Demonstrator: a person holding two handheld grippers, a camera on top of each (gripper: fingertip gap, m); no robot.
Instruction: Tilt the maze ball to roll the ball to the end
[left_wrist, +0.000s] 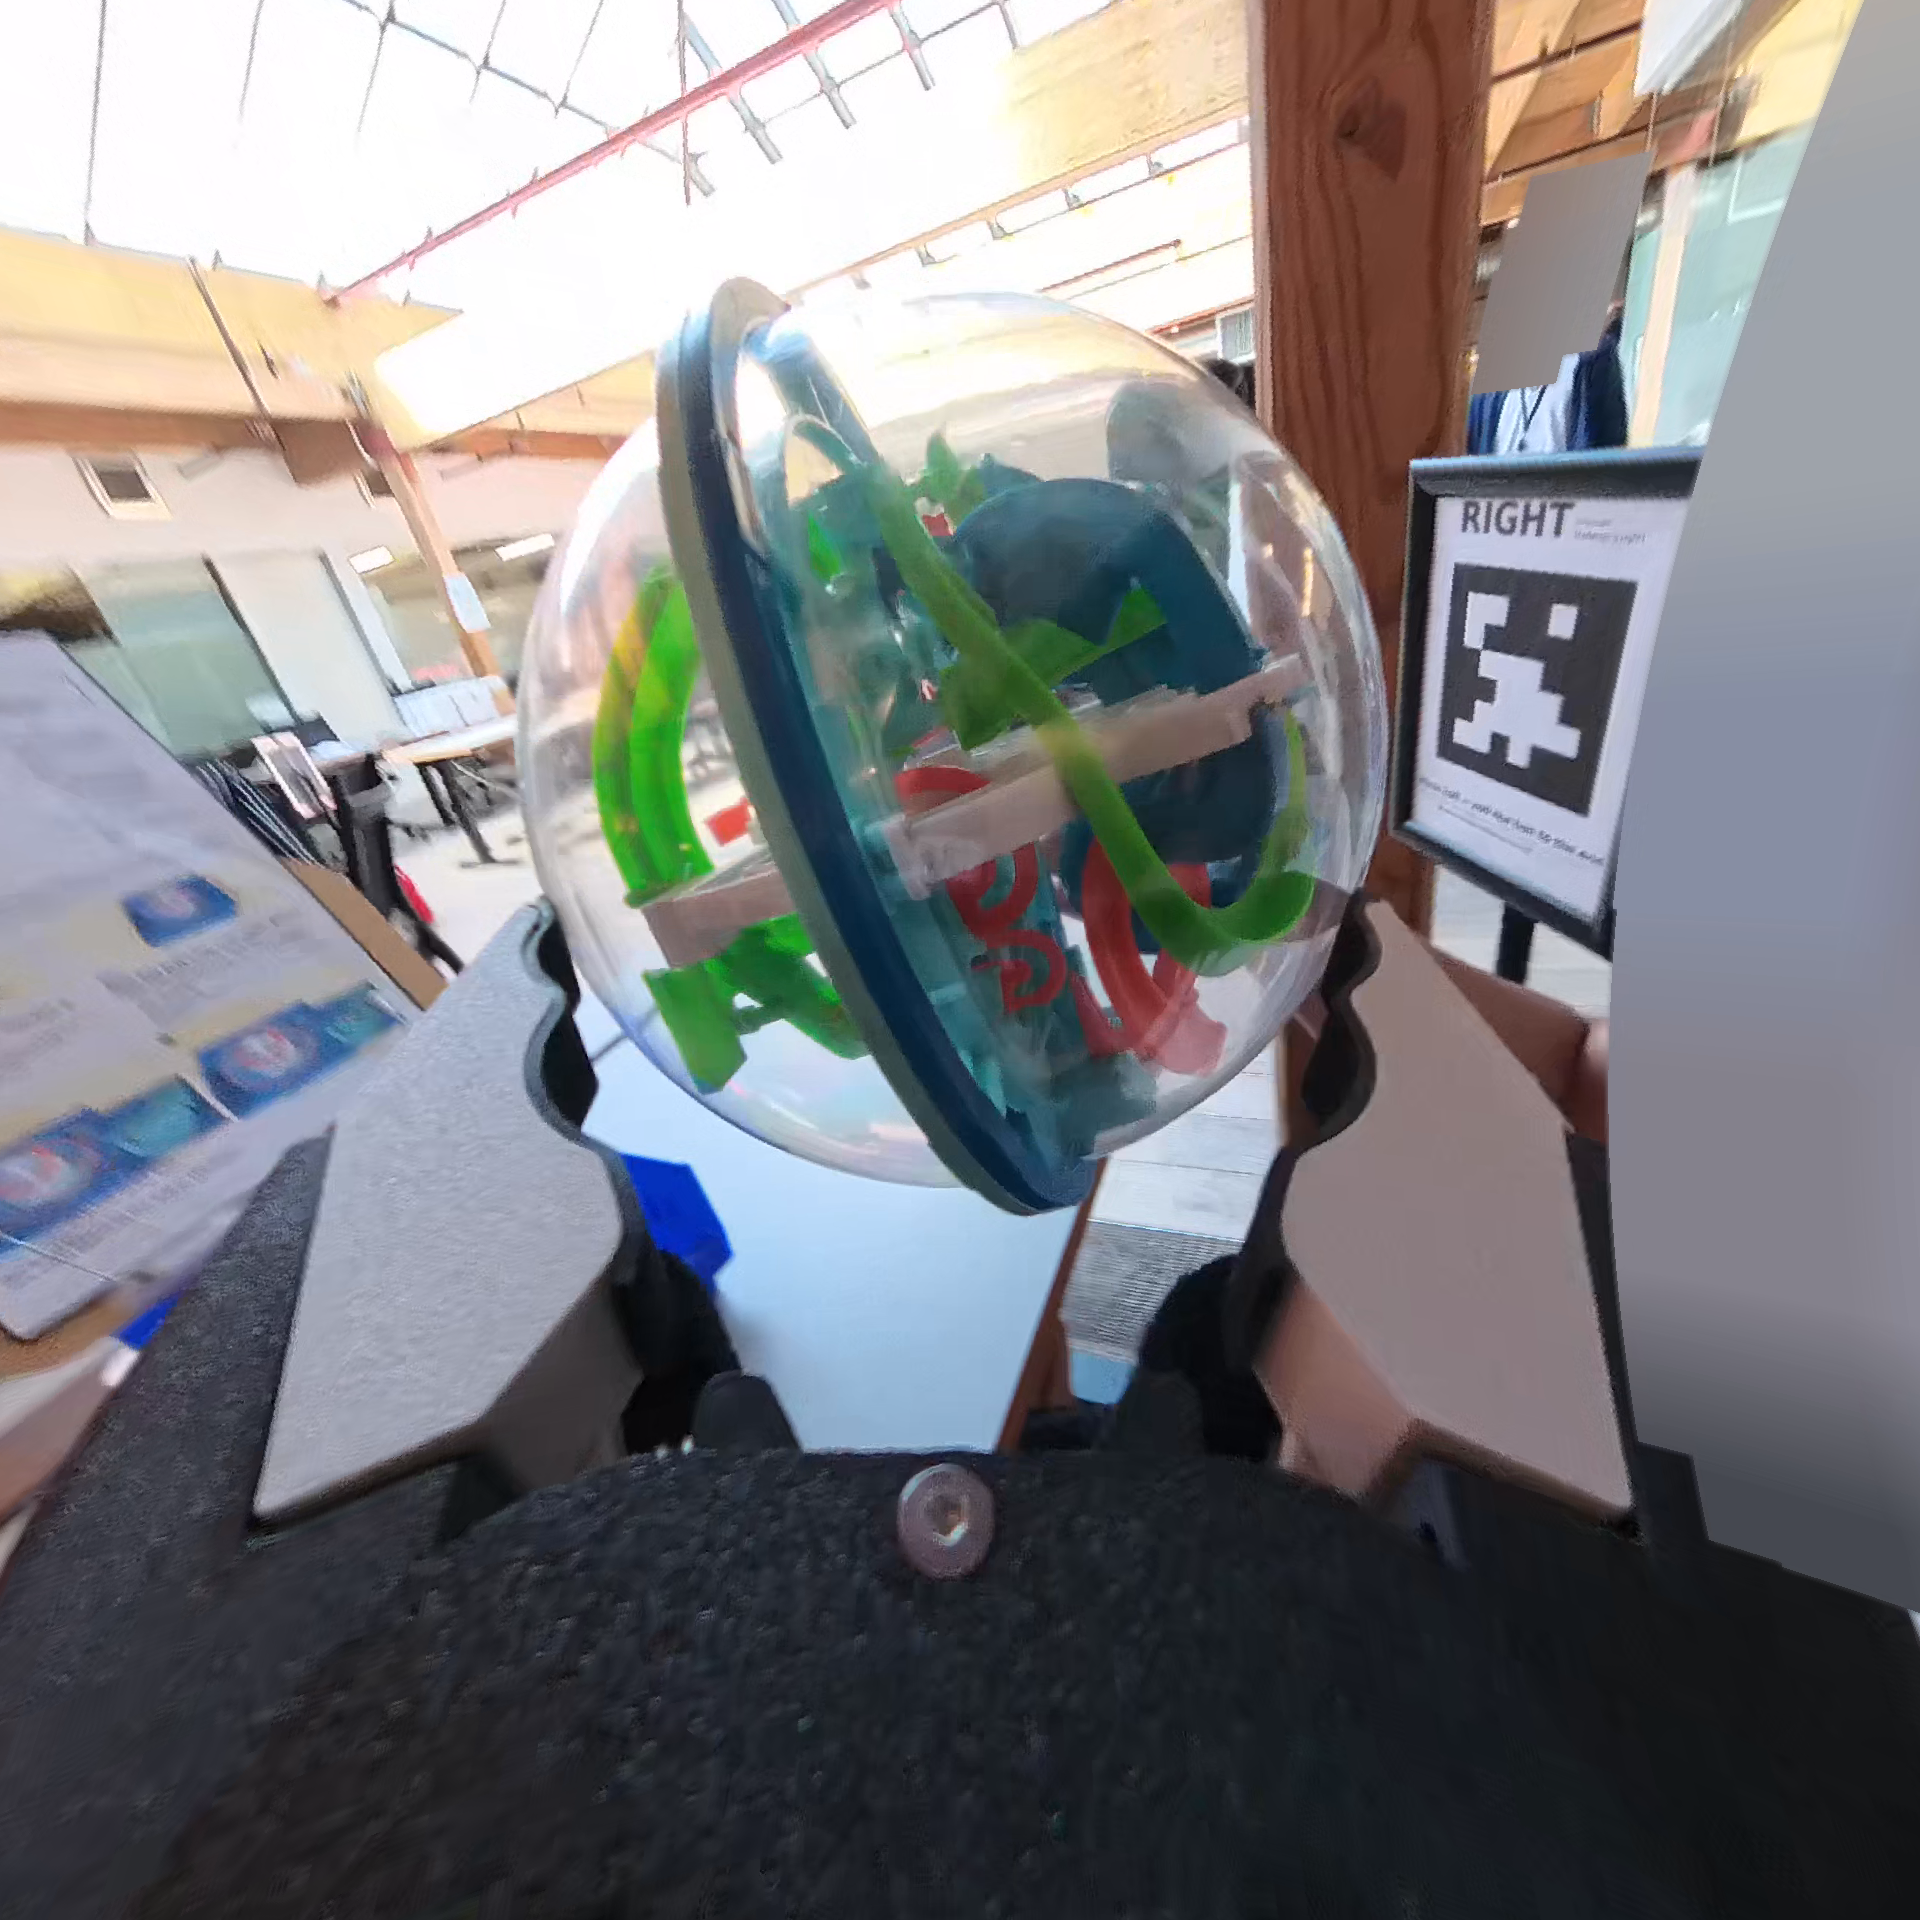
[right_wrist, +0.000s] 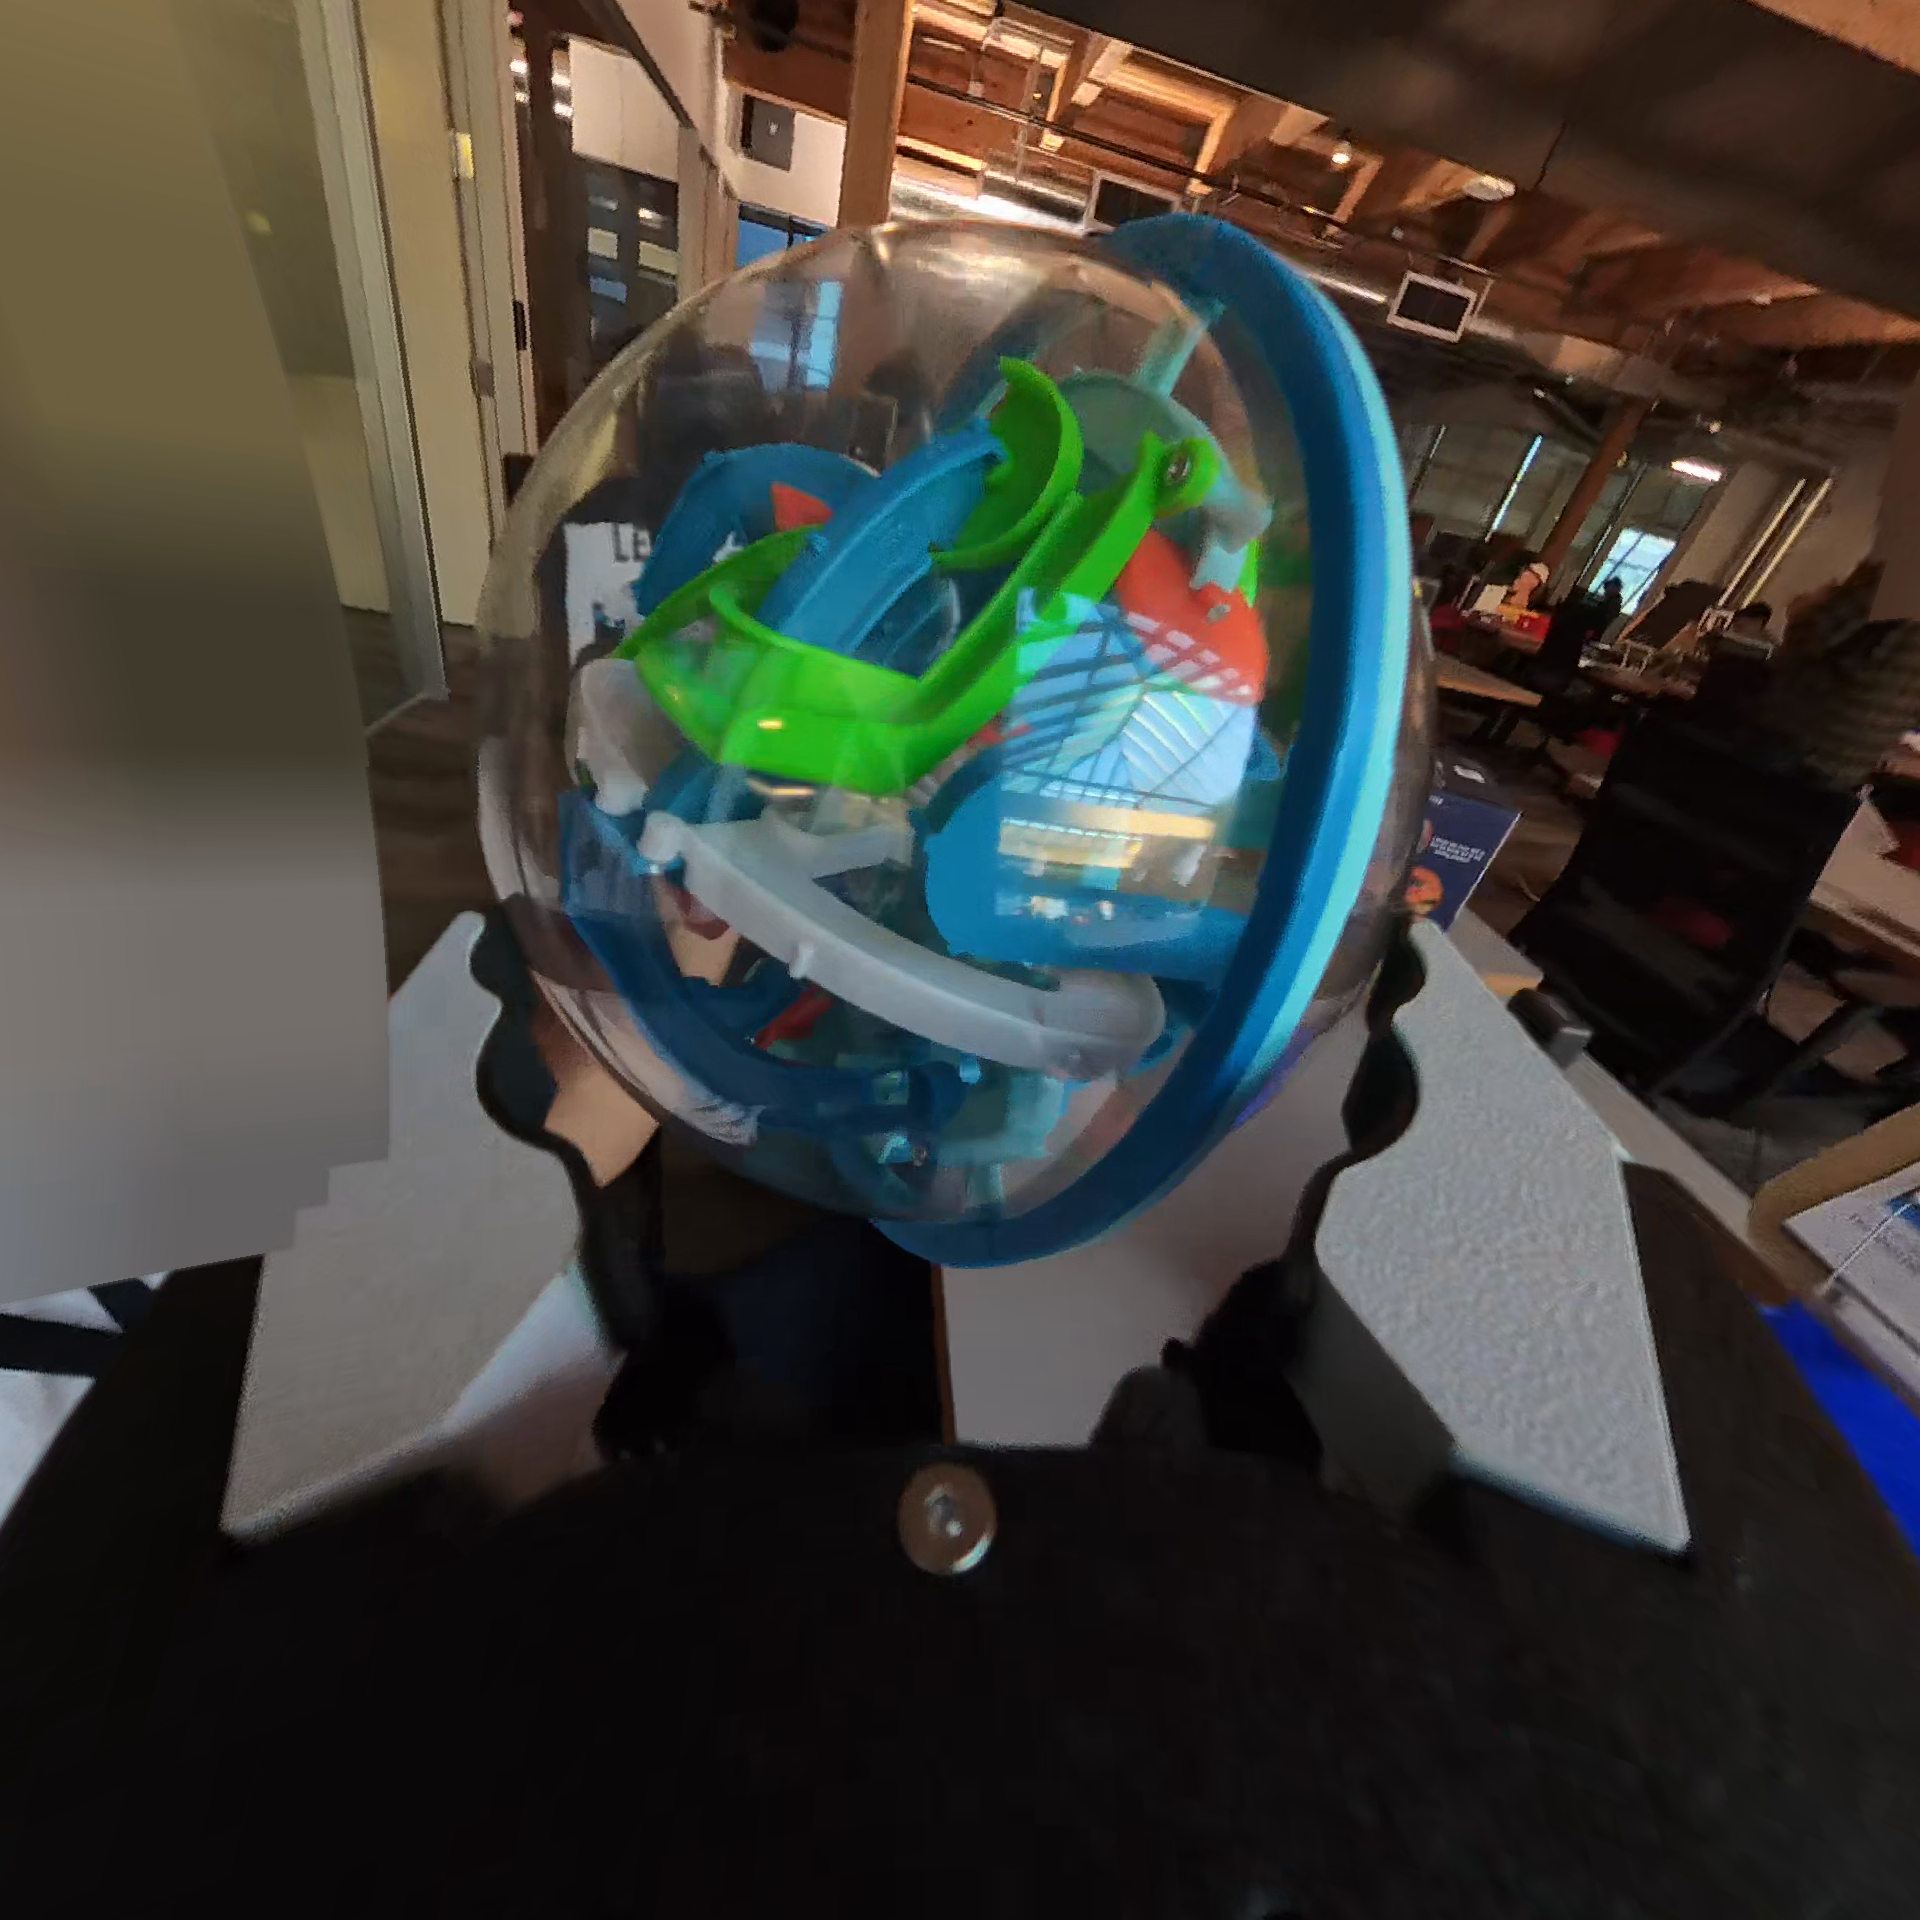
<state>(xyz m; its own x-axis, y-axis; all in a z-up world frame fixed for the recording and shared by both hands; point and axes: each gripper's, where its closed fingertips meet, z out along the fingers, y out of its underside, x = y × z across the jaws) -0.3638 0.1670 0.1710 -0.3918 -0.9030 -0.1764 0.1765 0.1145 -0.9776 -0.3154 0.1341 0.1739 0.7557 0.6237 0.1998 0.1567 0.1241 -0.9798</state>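
Note:
The maze ball (left_wrist: 951, 727) is a clear sphere with a blue ring around its middle and green, blue, red and white tracks inside. It is held up in the air between both grippers. My left gripper (left_wrist: 945, 966) is shut on it, and its black fingertips (left_wrist: 556, 997) press the lower sides of the sphere. In the right wrist view the maze ball (right_wrist: 951, 727) fills the middle. My right gripper (right_wrist: 951, 997) is shut on it from the opposite side, and its fingertips (right_wrist: 1387, 1018) touch the shell. The ring is tilted in both views.
A wooden post (left_wrist: 1351, 416) stands behind the ball. A framed black-and-white marker card (left_wrist: 1527, 675) shows at the right. Printed sheets (left_wrist: 156, 987) lie at the left above a white table (left_wrist: 883, 1299). Desks and people (right_wrist: 1662, 675) are far off to the right.

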